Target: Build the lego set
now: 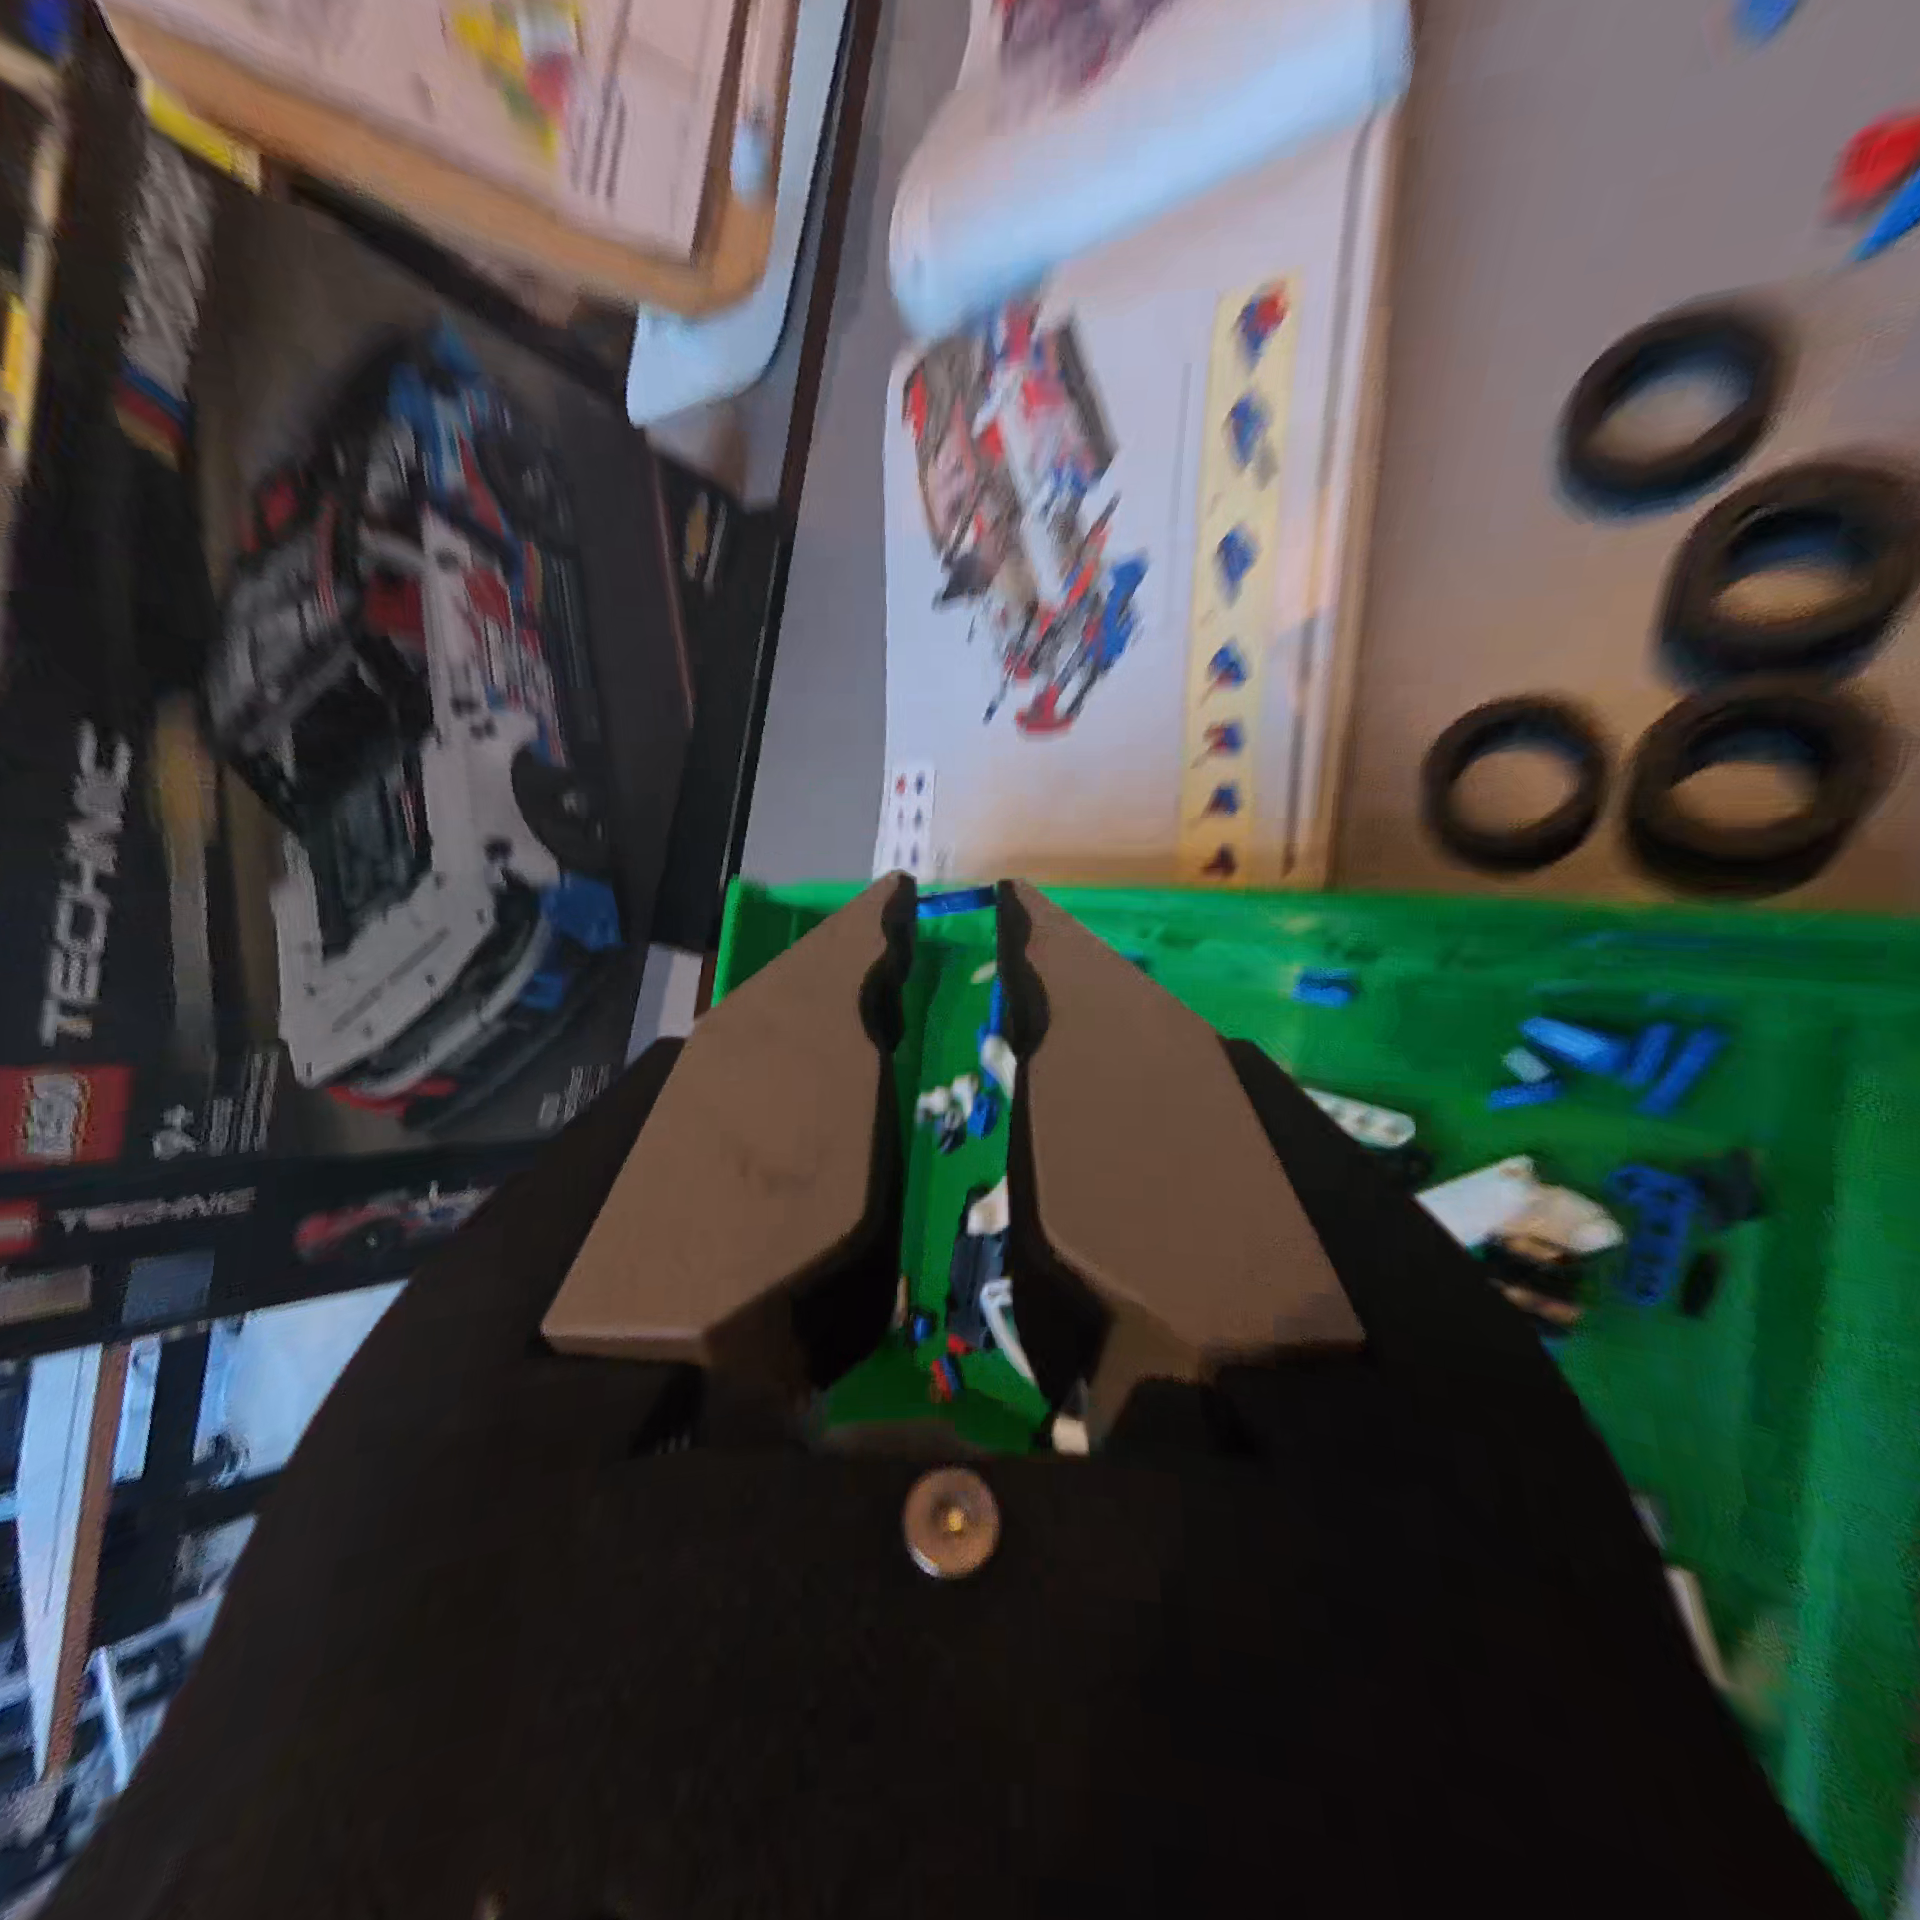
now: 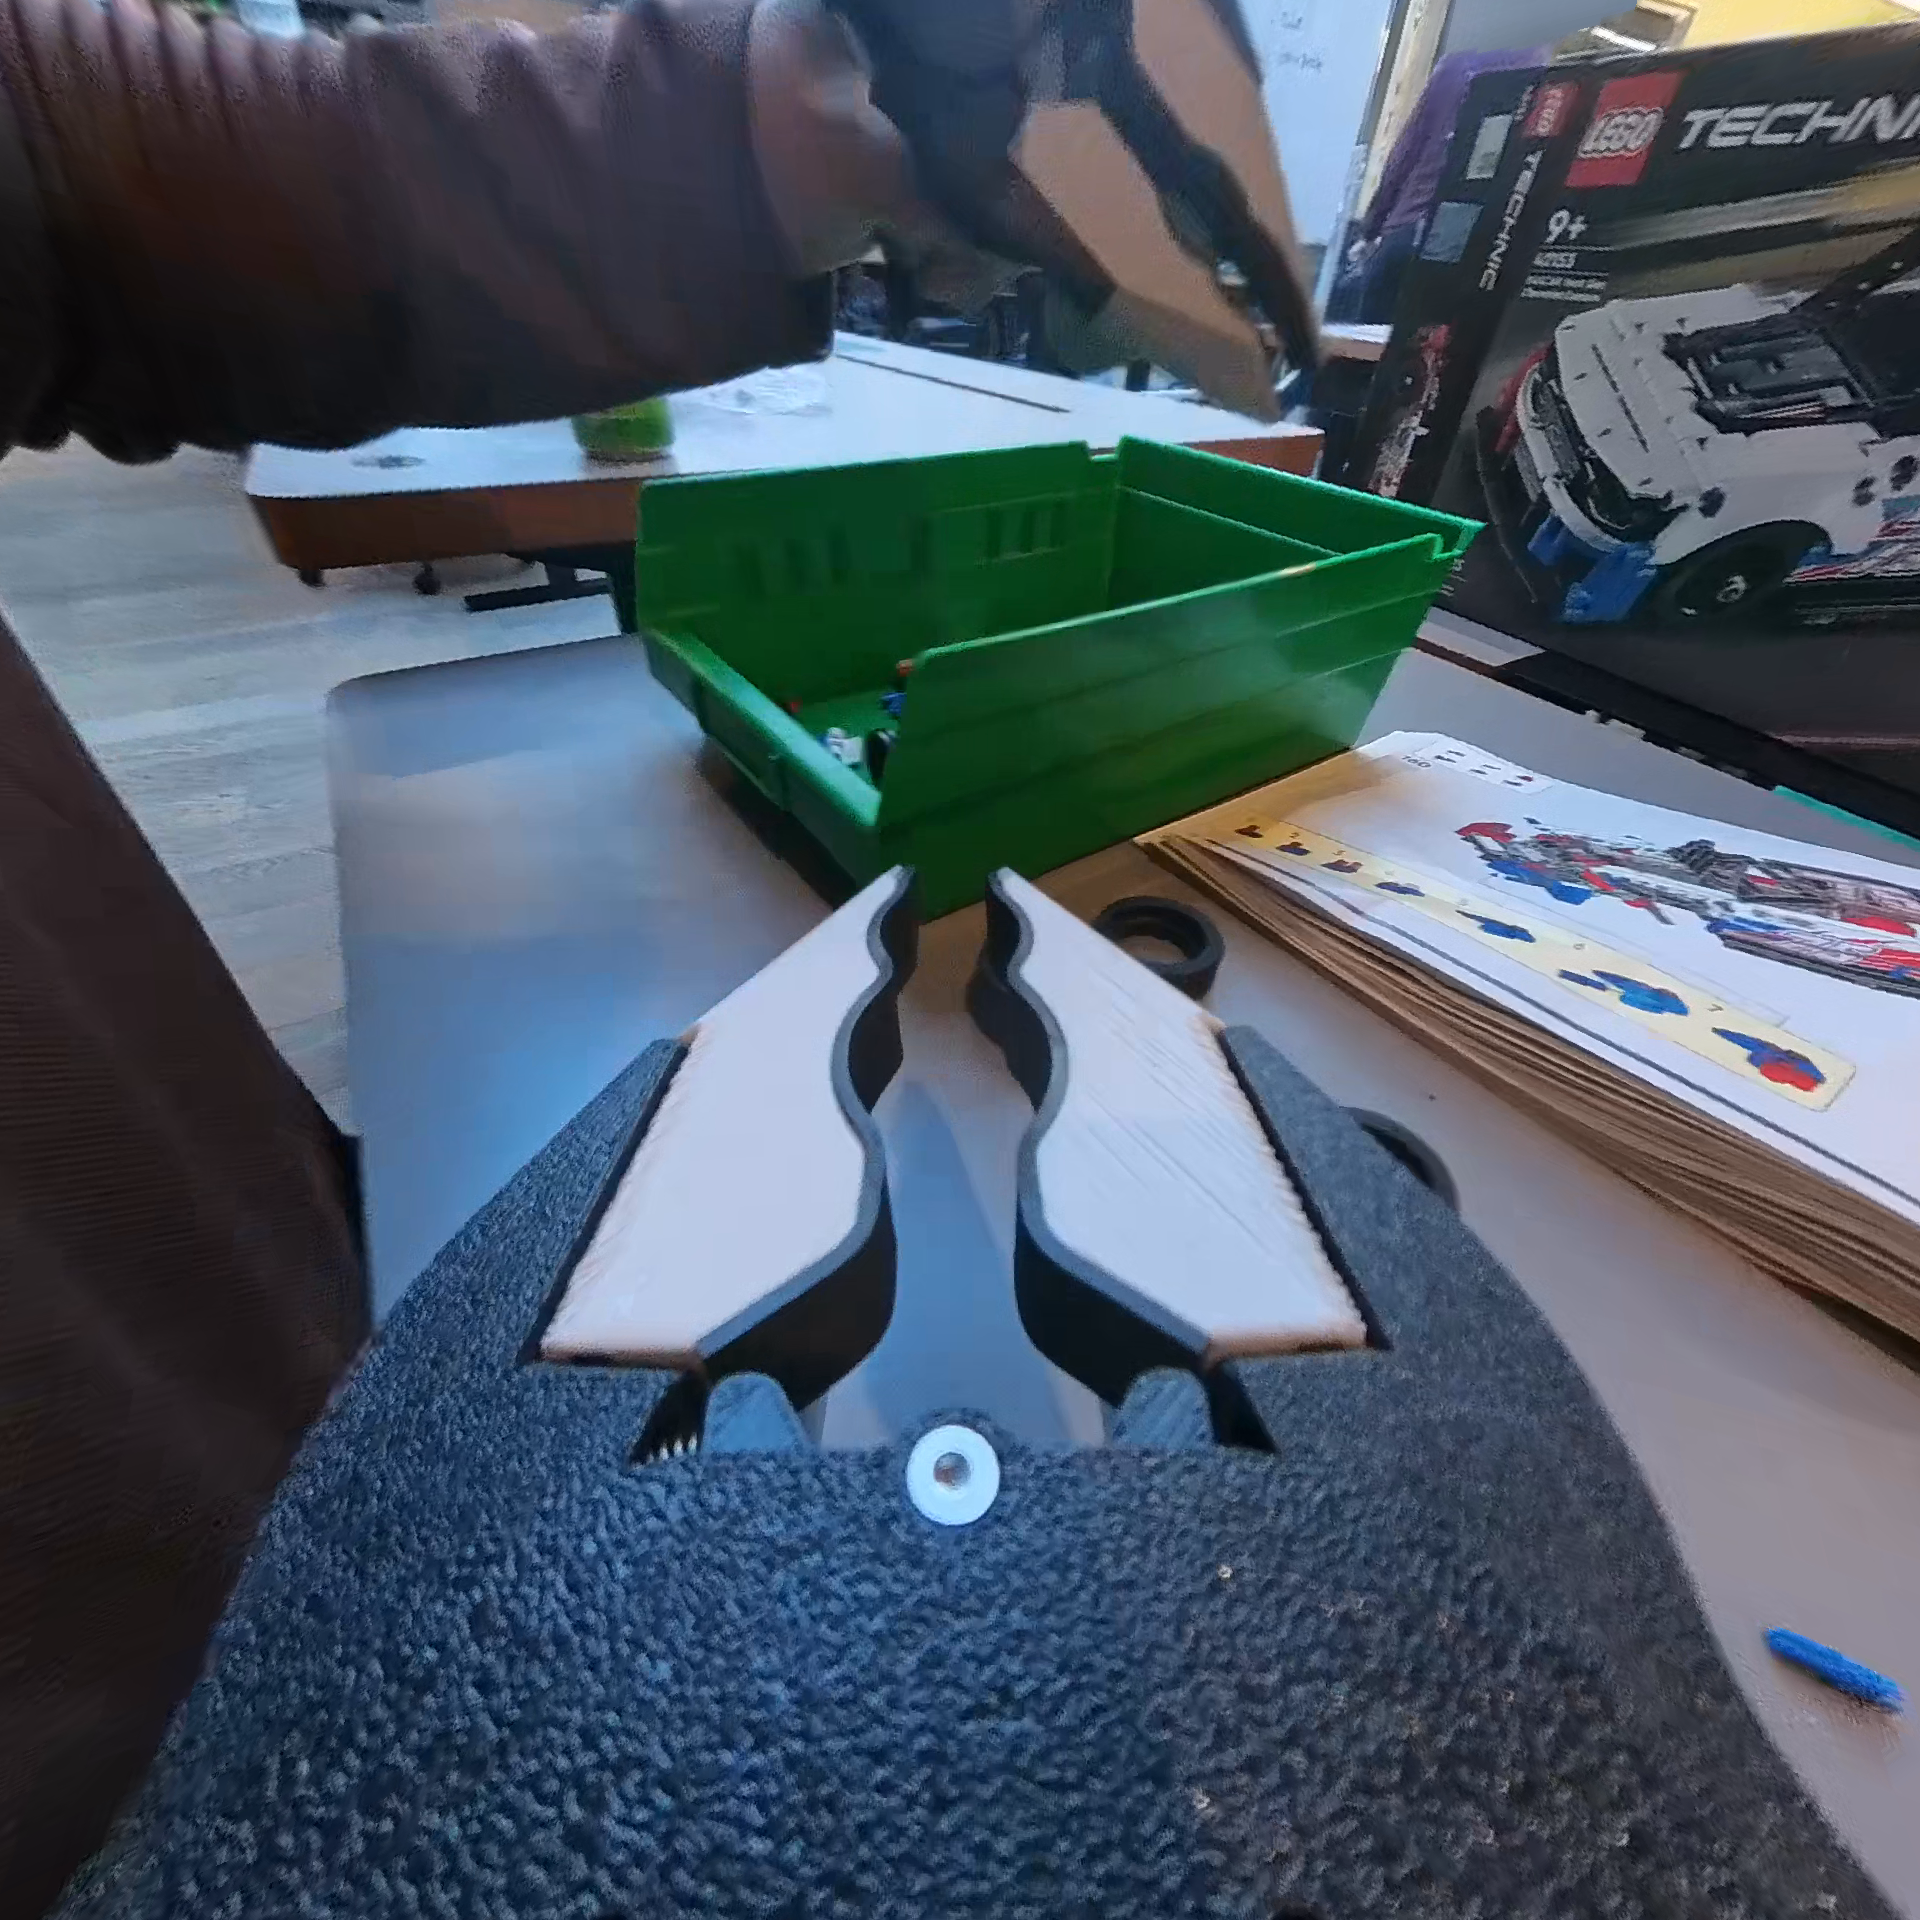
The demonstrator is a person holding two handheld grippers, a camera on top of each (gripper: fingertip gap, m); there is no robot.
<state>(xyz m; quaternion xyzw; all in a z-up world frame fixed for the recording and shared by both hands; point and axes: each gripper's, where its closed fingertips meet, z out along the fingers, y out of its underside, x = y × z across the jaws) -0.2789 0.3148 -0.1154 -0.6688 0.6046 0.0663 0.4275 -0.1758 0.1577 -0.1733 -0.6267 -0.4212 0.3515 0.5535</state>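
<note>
Two grippers working over a grey table beside a green parts bin

Left wrist view: the left gripper [image 1: 956, 899] is hovering over the green bin [image 1: 1766, 1455], pinching a small blue piece [image 1: 954, 900]; four black tyres [image 1: 1720, 623] are lying nearby. Right wrist view: the right gripper [image 2: 951, 894] is sitting slightly parted and empty above the grey table [image 2: 540, 935], with the instruction booklet [image 2: 1558, 935] lying open right of it

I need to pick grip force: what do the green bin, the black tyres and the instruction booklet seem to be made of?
Green bin: probably rigid moulded plastic, slightly glossy, with ribbed walls.
Black tyres: likely matte rubber; hollow rings, though blurred.
Instruction booklet: paper, thick stack of printed pages with visible edges.
</note>
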